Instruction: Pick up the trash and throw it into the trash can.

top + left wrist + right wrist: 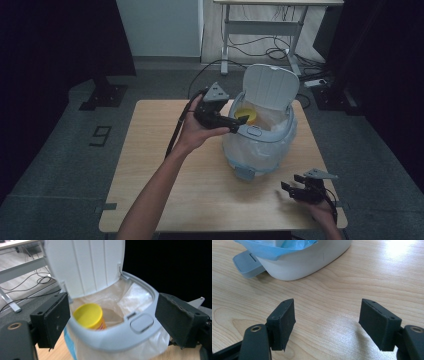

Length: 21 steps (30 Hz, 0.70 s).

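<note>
Over the bin point(260, 137), we find the left gripper point(239, 121) raised at the rim, jaws spread, grasping nothing. Right gripper point(291, 188) rests low near the table point(150, 150) edge, jaws released. We count one yellow-lidded container point(90, 316) inside the bin, lid point(271, 86) upright.

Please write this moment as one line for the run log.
left gripper: open, at bin rim | yellow-lidded container: inside lined bin | lid: up | right gripper: open, empty, over table
</note>
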Each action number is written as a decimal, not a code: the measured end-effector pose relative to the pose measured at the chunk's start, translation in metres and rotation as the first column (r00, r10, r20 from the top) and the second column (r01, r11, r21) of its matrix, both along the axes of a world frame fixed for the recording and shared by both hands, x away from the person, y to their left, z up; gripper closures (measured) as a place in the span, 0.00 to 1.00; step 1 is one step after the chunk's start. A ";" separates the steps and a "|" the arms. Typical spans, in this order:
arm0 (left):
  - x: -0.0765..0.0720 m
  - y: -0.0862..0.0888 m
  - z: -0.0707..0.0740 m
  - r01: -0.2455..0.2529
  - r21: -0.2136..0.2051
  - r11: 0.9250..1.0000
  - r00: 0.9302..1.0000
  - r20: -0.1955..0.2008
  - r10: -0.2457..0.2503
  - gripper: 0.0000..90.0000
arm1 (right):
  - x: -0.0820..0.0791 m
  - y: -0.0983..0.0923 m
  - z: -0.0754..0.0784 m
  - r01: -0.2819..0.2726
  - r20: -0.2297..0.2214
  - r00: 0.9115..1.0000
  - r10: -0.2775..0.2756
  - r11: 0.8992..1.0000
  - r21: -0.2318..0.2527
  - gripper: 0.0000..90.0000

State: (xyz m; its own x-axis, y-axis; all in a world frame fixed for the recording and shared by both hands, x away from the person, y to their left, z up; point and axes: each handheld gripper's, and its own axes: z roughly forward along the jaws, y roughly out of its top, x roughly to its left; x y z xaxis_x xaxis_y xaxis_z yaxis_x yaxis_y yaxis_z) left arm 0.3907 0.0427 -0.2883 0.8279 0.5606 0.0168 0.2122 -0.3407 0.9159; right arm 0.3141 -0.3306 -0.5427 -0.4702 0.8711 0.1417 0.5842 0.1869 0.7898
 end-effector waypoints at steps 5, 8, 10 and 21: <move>-0.010 0.021 -0.016 -0.021 0.000 1.000 1.000 0.002 0.021 0.14 | 0.000 0.000 0.001 -0.004 0.002 1.000 0.004 1.000 0.002 0.31; -0.014 0.031 -0.025 -0.035 -0.004 0.999 0.999 0.005 0.035 0.15 | 0.000 -0.001 0.001 -0.001 0.002 1.000 0.001 1.000 0.005 0.31; -0.017 0.037 -0.031 -0.048 0.002 0.999 0.999 0.008 0.048 0.15 | 0.000 -0.001 0.000 -0.001 0.000 1.000 0.001 1.000 0.003 0.31; -0.024 0.067 -0.078 -0.099 0.005 0.995 0.994 -0.048 0.099 0.16 | 0.000 0.000 -0.001 -0.003 -0.005 1.000 0.003 1.000 -0.002 0.31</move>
State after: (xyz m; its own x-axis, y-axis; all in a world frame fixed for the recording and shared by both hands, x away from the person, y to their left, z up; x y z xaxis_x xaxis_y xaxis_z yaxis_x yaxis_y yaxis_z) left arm 0.3662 0.1095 -0.3660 0.7681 0.6401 -0.0200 0.2886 -0.3181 0.9031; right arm 0.3139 -0.3307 -0.5437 -0.4718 0.8701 0.1426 0.5876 0.1897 0.7866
